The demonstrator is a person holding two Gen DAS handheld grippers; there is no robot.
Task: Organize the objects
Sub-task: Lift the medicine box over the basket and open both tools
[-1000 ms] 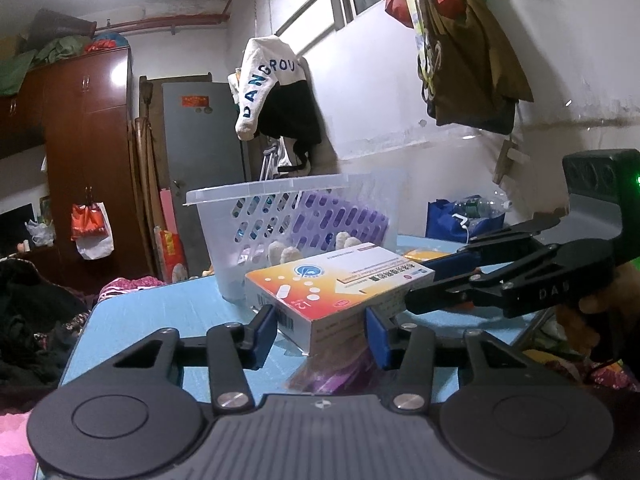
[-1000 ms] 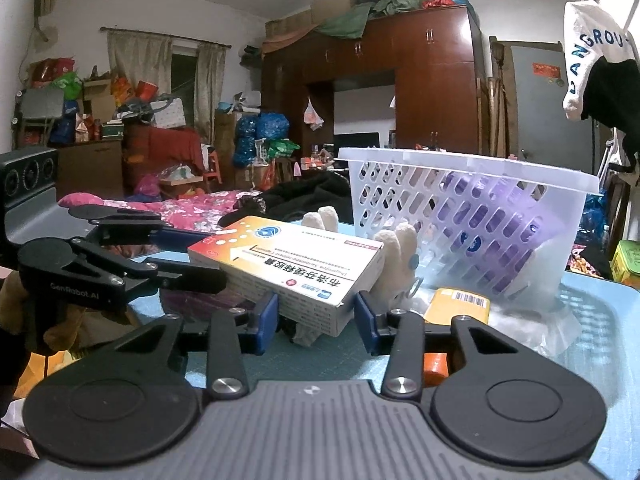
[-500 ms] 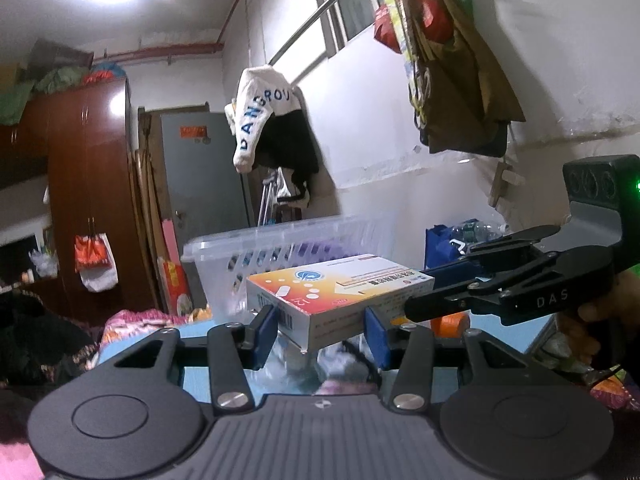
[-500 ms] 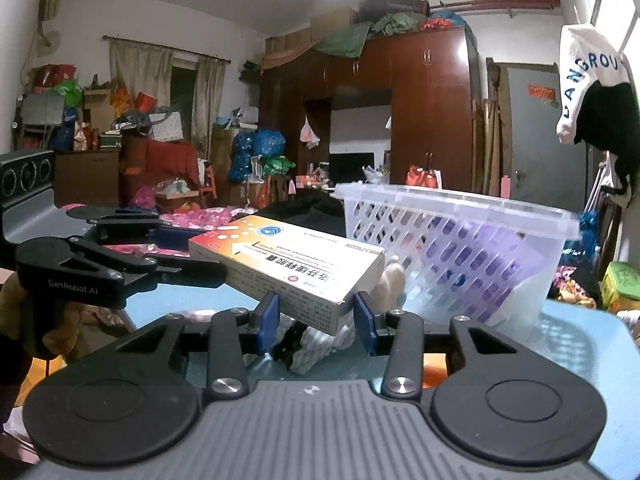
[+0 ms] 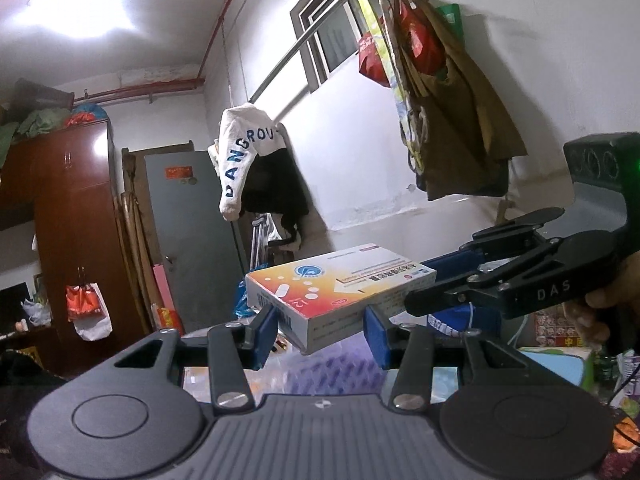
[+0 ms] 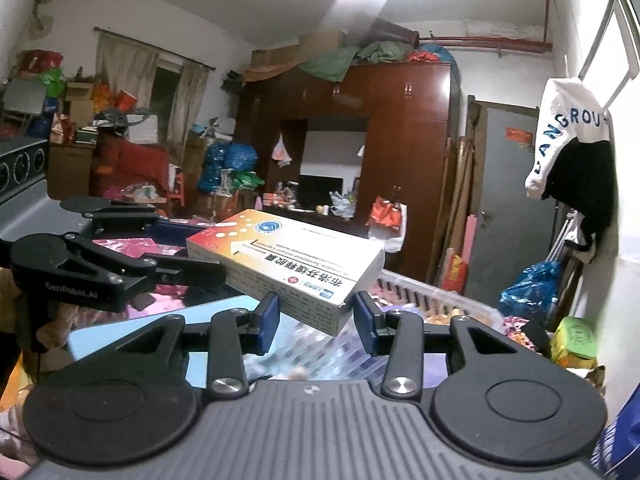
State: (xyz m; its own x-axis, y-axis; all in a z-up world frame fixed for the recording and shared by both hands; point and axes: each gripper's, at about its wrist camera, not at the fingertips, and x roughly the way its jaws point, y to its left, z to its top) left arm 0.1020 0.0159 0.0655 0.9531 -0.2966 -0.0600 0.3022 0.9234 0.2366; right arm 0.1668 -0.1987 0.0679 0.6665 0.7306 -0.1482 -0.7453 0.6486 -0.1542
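Note:
A white and orange medicine box (image 5: 336, 292) is held in the air between both grippers, above the white plastic basket (image 6: 432, 300). My left gripper (image 5: 322, 330) is shut on one end of the box. My right gripper (image 6: 316, 318) is shut on the other end of the same box (image 6: 288, 256). The right gripper also shows from the side in the left wrist view (image 5: 520, 280), and the left gripper shows from the side in the right wrist view (image 6: 100, 264). The basket's purple contents (image 5: 340, 368) show blurred below the box.
A blue table (image 6: 132, 340) lies under the basket. A white wall with hanging bags (image 5: 440, 120) is close on the right. A wardrobe (image 6: 400, 160), a grey door (image 5: 188, 240) and a hanging jacket (image 5: 248, 168) stand behind.
Both grippers have lifted the medicine box upward together, from beside the basket on the table to above its rim. The basket has dropped low in both views.

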